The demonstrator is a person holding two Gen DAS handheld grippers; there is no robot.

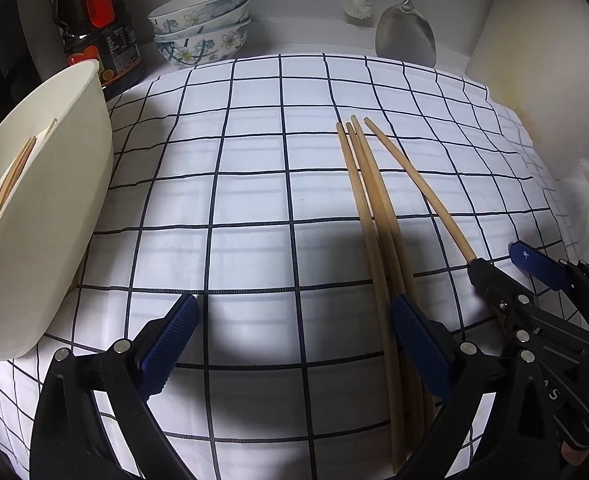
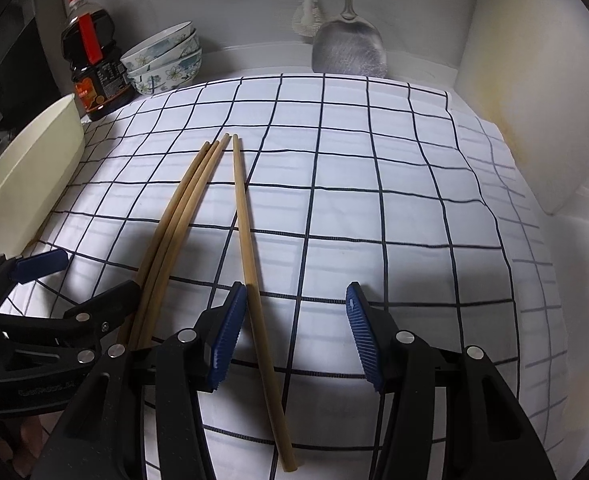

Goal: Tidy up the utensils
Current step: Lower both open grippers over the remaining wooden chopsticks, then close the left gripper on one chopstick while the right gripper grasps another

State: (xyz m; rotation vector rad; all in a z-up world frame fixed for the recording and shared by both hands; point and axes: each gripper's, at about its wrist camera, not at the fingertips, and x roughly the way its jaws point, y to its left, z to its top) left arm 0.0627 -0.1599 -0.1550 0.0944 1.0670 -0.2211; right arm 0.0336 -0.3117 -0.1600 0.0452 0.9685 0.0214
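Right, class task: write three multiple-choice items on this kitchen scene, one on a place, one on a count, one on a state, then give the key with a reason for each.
1. Where does the cream bin stand?
A. at the cloth's left edge
B. against the back wall
C. at the cloth's right edge

2. How many chopsticks lie loose on the checked cloth?
A. two
B. four
C. six

3. How is the right gripper?
A. shut on a chopstick
B. shut on nothing
C. open

Key: 1 A, it sits left in both views. 2 B, three together plus one apart. 3 C, a wide gap shows between its pads.
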